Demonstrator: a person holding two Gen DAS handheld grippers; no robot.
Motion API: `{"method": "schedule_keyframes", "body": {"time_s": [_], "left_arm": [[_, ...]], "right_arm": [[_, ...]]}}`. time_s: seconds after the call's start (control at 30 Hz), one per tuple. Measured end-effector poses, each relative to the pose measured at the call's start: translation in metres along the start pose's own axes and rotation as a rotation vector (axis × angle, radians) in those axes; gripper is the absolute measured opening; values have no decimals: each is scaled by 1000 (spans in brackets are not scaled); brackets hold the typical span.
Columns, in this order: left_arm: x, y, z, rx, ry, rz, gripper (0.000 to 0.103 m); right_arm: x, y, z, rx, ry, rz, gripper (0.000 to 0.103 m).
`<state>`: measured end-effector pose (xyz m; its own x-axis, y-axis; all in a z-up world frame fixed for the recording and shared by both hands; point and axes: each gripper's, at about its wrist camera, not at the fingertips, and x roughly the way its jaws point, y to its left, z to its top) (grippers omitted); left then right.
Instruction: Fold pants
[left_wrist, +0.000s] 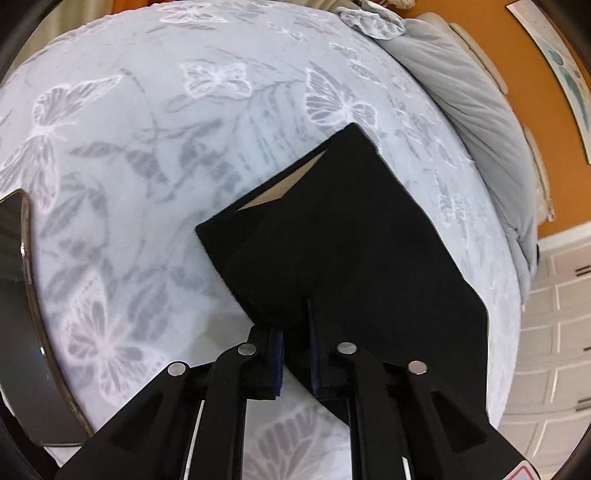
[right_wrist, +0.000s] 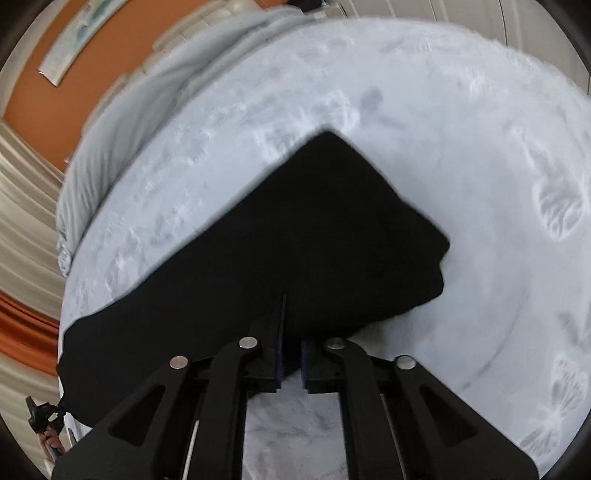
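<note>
- The left gripper (left_wrist: 295, 325) is clamped on the near edge of the black pants (left_wrist: 343, 236); its jaws are drawn close with cloth between them.
- The right gripper (right_wrist: 291, 321) is likewise pinched on the pants' (right_wrist: 295, 229) near edge.
- The folded pants are laid on the butterfly-print bedspread (left_wrist: 147, 147), their long axis running along its pillow-side edge.
- A tan lining (left_wrist: 284, 184) is shown only in the left view.

No text, label, brand or number can be read in either view. The wall poster (left_wrist: 565, 74) at the upper right of the left wrist view carries only blurred blue-green shapes, too small to make out.
</note>
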<state>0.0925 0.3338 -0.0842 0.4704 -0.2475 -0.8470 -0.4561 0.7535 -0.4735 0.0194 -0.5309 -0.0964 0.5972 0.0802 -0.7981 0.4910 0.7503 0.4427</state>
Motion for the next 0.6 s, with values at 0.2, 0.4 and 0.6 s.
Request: {"method": "schedule_keyframes", "body": {"time_s": [0.2, 0.4, 0.6], "left_arm": [[-53, -55, -25, 157, -242, 89, 26], [-74, -111, -48, 305, -525, 291, 63], [-46, -117, -48, 357, -398, 213, 63]], "right_arm": [[-15, 1, 16, 87, -127, 64, 68], [-27, 23, 26, 20, -209, 75, 4], [-1, -17, 21, 116, -84, -108, 5]]}}
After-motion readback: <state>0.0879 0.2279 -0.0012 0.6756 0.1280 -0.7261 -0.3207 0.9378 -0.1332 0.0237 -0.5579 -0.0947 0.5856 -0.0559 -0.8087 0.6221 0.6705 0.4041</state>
